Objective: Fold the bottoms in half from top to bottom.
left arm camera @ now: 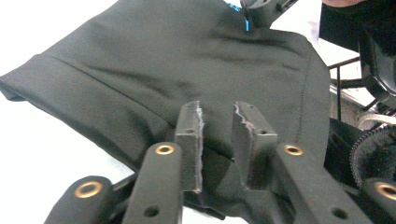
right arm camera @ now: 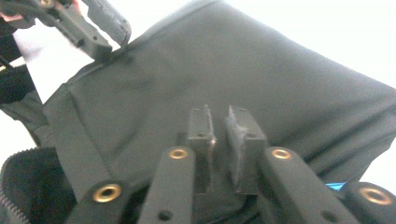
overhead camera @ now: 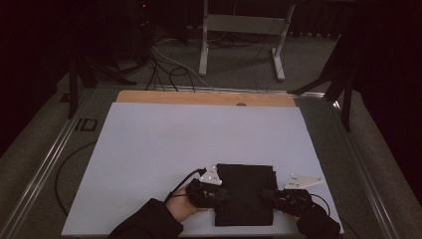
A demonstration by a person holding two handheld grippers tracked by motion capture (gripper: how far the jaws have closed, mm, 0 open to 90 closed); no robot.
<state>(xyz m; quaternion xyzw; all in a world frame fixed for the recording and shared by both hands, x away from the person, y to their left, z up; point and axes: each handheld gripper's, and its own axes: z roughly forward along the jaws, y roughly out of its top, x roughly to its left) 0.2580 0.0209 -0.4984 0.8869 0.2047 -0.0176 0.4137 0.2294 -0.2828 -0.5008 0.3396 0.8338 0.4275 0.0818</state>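
Observation:
A folded black garment (overhead camera: pixel 245 191) lies flat near the front edge of the white board (overhead camera: pixel 174 144). My left gripper (overhead camera: pixel 223 196) rests at the garment's left edge, my right gripper (overhead camera: pixel 267 195) at its right edge, both pointing inward. In the left gripper view the jaws (left arm camera: pixel 218 112) stand slightly apart over the black cloth (left arm camera: pixel 154 60), with nothing pinched between the pads. In the right gripper view the jaws (right arm camera: pixel 220 116) show a narrow gap above the cloth (right arm camera: pixel 261 70). Each view catches the other gripper at the garment's far edge.
The white board covers a wooden table whose bare strip (overhead camera: pixel 199 97) shows at the back. Metal rails (overhead camera: pixel 45 164) run along both sides. Beyond the table stand a metal frame (overhead camera: pixel 239 30) and loose cables (overhead camera: pixel 169 69) on the floor.

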